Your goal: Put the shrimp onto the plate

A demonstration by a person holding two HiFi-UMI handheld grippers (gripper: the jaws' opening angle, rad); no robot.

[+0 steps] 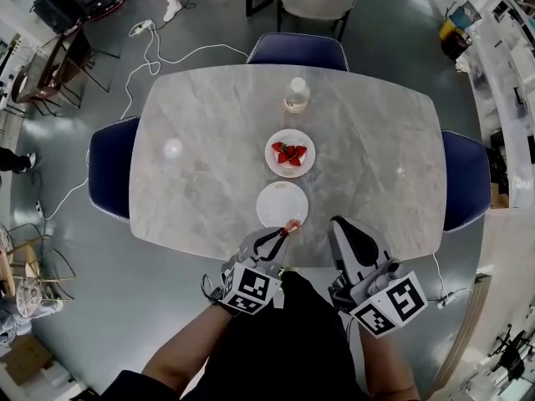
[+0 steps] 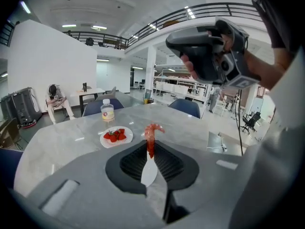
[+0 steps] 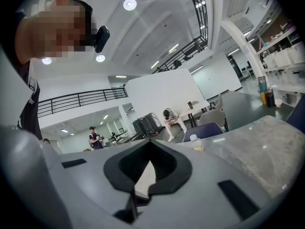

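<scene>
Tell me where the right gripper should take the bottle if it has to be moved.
Take the bottle around its body, below the cap, with the jaws level on either side. It stands upright at the far side, and the plate of strawberries lies just in front of it, so the right gripper would probably do best coming in from the bottle's right.

The shrimp (image 1: 290,225) is seen just below the centre of the head view as a small pink-red curled piece. It is pinched at its lower end between the closed jaws of the left gripper (image 1: 282,234). In the left gripper view it (image 2: 152,133) is held upright at mid-frame, its curled tip hooked to the right. The plate (image 1: 282,204), white, round and empty, is set flat just above it in the head view. The shrimp is seen over the plate's lower right rim; contact cannot be told.
</scene>
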